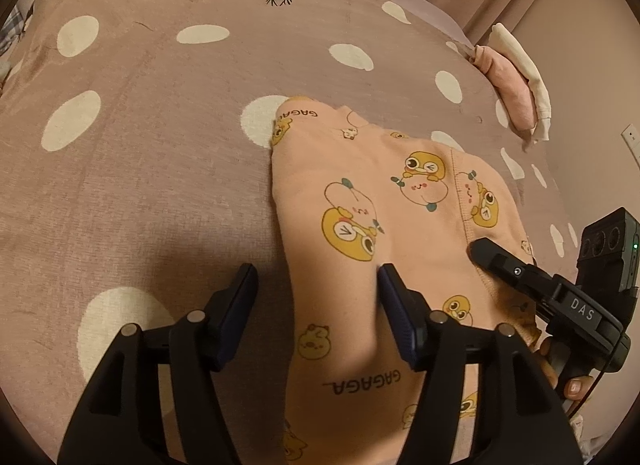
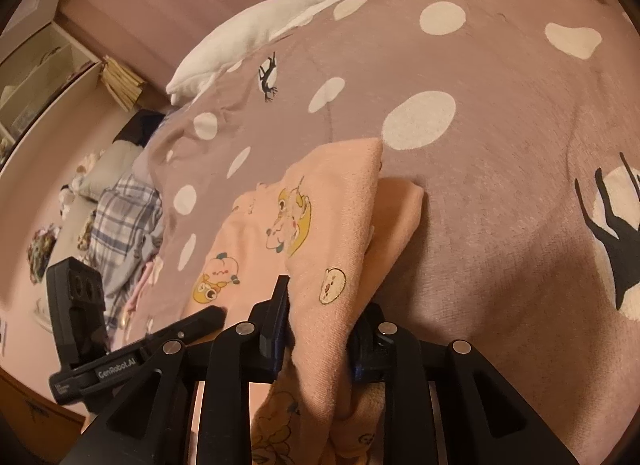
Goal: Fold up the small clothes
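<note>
Peach garment (image 2: 320, 233) pinched by R gripper (image 2: 320, 329), L gripper (image 1: 316, 297) open.

Both handheld grippers were matte black, with dark blue pads on the left gripper (image 1: 318, 285) fingers and silver pivot pins behind the jaws. The right gripper (image 2: 320, 329) carried white "DAS" lettering behind its jaws.

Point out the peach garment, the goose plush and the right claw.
Peach garment (image 1: 360, 201): left wrist view, on its flat printed top layer.
Goose plush (image 2: 256, 29): right wrist view, on its white body.
Right claw (image 2: 320, 329): right wrist view, between the fingertips, shut on the garment.
</note>
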`<state>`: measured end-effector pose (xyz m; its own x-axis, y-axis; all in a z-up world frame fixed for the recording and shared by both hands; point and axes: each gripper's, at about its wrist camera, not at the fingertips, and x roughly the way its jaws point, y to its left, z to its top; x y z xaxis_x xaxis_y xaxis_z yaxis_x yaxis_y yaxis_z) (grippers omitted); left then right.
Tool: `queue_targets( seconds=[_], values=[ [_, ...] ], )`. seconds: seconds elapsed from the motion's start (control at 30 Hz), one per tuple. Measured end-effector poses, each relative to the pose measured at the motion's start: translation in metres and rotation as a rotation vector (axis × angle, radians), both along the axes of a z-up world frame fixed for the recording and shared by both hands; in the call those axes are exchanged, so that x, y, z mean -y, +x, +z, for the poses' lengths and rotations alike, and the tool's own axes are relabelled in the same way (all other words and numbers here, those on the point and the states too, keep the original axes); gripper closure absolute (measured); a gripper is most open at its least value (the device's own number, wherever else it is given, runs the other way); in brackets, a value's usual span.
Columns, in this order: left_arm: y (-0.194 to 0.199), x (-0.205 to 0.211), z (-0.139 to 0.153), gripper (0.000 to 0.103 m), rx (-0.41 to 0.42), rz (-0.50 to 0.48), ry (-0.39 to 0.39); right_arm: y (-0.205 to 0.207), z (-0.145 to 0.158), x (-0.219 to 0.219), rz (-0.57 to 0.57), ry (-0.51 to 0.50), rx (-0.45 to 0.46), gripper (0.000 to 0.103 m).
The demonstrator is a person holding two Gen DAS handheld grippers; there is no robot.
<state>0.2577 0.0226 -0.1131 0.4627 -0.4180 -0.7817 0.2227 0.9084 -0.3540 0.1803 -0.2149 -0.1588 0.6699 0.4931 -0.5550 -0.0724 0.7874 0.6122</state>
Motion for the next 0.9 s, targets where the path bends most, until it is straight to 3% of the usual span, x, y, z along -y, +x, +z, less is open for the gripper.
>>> queue_targets(
  seconds=[0.9],
  values=[
    [-0.0019,0.0024,-0.0012,0.022,0.026,0.034,0.084,0.0012,0.0021,-0.0068,-0.038,-0.113,0.007,0.068]
  ],
)
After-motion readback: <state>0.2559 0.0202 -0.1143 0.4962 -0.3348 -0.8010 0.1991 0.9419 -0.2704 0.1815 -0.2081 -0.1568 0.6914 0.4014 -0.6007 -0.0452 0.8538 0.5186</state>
